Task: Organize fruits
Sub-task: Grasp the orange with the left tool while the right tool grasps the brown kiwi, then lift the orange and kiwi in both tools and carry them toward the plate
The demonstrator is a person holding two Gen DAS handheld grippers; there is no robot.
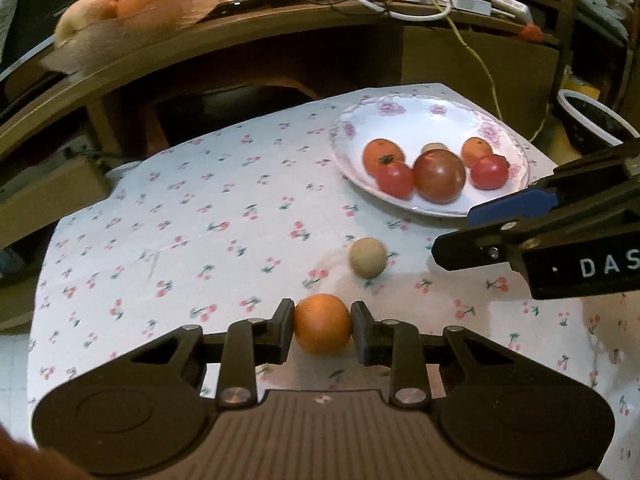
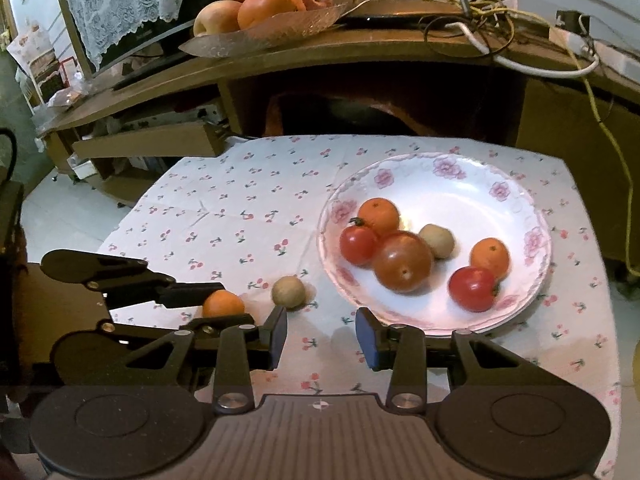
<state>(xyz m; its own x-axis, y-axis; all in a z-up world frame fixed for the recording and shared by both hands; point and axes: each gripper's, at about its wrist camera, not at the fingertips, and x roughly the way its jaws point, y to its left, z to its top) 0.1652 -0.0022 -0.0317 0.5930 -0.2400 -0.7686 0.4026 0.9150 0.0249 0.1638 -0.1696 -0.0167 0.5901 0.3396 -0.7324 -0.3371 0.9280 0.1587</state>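
My left gripper [image 1: 322, 330] is shut on a small orange [image 1: 322, 324] low over the cherry-print cloth; the orange also shows in the right wrist view [image 2: 223, 303] between the left fingers. A beige round fruit [image 1: 368, 258] lies on the cloth just beyond it, also in the right wrist view [image 2: 288, 292]. A white floral plate [image 1: 420, 120] holds two oranges, two red tomatoes, a large dark tomato [image 1: 439, 177] and a beige fruit. My right gripper [image 2: 321, 338] is open and empty, just in front of the plate's [image 2: 460, 184] near rim.
A wooden shelf [image 2: 280, 60] behind the table carries a glass dish of big oranges and apples [image 2: 256, 0] and tangled cables [image 2: 480, 12]. A dark pot [image 1: 592, 116] stands at the far right. The cloth's left half [image 1: 160, 220] is bare.
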